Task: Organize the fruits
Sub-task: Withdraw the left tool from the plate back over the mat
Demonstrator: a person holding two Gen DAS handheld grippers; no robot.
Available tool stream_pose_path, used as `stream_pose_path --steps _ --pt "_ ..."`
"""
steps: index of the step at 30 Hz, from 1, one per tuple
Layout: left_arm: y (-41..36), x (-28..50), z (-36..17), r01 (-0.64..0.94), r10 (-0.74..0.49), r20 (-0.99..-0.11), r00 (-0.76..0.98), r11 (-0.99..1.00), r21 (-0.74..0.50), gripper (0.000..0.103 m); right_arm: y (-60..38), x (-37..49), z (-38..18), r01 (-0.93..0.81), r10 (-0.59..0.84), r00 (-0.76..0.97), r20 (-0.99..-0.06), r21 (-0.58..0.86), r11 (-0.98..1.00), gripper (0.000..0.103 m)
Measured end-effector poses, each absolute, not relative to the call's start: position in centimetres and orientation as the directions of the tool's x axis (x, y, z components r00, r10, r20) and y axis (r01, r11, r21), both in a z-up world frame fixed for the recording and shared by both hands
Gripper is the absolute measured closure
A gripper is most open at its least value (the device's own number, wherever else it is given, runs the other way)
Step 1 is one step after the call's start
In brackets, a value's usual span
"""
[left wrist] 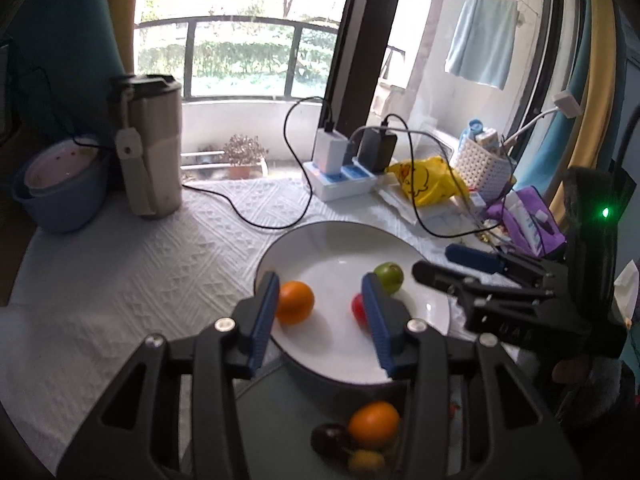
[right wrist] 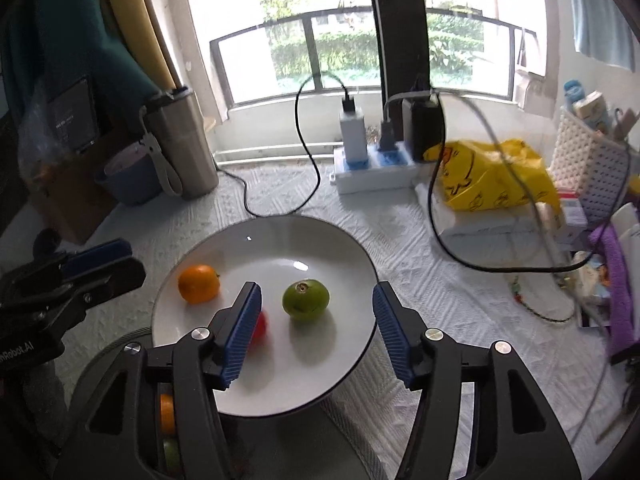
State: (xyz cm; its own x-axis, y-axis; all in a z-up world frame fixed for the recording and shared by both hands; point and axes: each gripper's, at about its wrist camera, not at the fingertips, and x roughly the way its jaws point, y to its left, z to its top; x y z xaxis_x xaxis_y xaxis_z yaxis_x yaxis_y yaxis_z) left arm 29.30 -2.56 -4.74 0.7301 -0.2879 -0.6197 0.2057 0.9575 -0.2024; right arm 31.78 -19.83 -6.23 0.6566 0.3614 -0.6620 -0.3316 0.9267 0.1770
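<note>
A white plate (left wrist: 320,236) (right wrist: 360,256) on the white cloth holds an orange (left wrist: 294,302) (right wrist: 199,283), a green fruit (left wrist: 389,277) (right wrist: 306,300) and a red fruit (left wrist: 358,310) (right wrist: 261,326) half hidden behind a finger. My left gripper (left wrist: 320,284) (right wrist: 136,260) hovers open over the plate's near left side, its pads touching nothing. My right gripper (right wrist: 316,290) (left wrist: 434,260) is open too; the green fruit lies between its fingers, untouched. In front of the plate a dark dish (left wrist: 280,412) holds a second orange (left wrist: 374,424) (right wrist: 167,418), a dark plum (left wrist: 330,438) and a small yellow fruit (left wrist: 366,460).
A steel tumbler (left wrist: 152,148) (right wrist: 184,140) and a blue bowl (left wrist: 60,196) stand at the back left. A power strip (left wrist: 340,178) (right wrist: 372,172) with chargers trails black cables near the plate's far rim. A yellow bag (right wrist: 492,180), white basket (right wrist: 588,168) and purple pack (left wrist: 528,220) crowd the right.
</note>
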Motion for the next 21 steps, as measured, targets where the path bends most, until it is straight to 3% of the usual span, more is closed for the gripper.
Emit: stream_pose_path --steps 21 --pt "-2.2 19.1 -1.4 0.193 -0.256 -0.536 0.805 0.966 -0.171 0.058 -19.2 21.8 1.5 -0.369 0.343 0.748 -0.569 0.073 0.927 0.042"
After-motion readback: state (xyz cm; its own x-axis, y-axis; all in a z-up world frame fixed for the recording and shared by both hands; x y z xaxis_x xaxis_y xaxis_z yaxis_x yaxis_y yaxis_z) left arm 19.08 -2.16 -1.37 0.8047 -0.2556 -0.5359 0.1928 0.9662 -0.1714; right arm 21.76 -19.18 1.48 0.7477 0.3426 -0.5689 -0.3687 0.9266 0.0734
